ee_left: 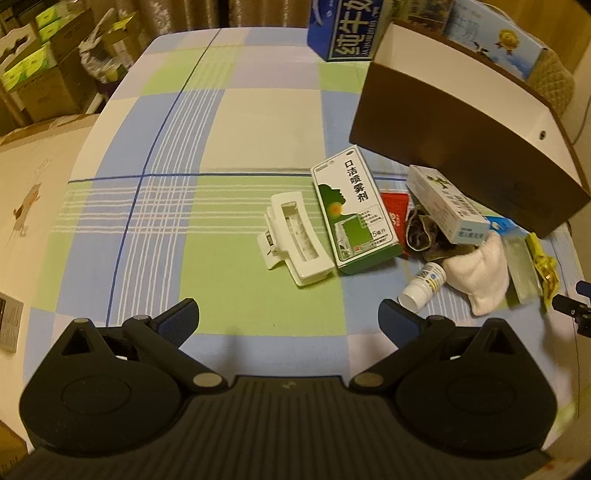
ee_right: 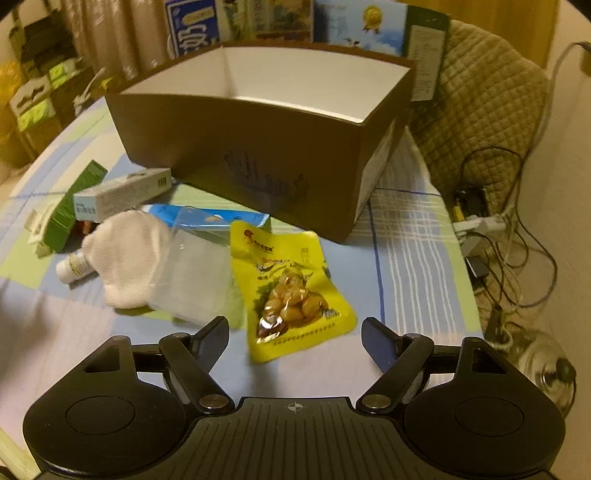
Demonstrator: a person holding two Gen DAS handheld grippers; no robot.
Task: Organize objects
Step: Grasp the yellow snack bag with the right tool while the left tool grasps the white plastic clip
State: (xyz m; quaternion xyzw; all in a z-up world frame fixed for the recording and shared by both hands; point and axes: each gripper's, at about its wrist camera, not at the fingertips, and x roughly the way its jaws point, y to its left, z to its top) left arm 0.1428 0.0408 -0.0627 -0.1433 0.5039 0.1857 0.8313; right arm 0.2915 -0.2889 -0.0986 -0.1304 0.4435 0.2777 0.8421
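A brown box (ee_left: 443,122) (ee_right: 258,162) with a white inside stands open on the checked tablecloth. In front of it lie a green-and-white spray carton (ee_left: 354,212), a white hair clip (ee_left: 295,240), a slim white carton (ee_left: 447,203) (ee_right: 122,192), a small white bottle (ee_left: 423,286) (ee_right: 74,266), a white cloth (ee_left: 476,273) (ee_right: 125,258), a clear packet (ee_right: 195,280) and a yellow snack pouch (ee_right: 291,291). My left gripper (ee_left: 290,319) is open above bare cloth, short of the clip. My right gripper (ee_right: 295,332) is open just before the pouch's near end.
Milk cartons and picture boxes (ee_left: 343,29) (ee_right: 354,26) stand behind the brown box. A quilted chair (ee_right: 480,107) and tangled cables (ee_right: 498,229) are off the table's right edge. Cardboard boxes (ee_left: 33,70) are stacked at the left. The table's left half (ee_left: 166,184) shows only cloth.
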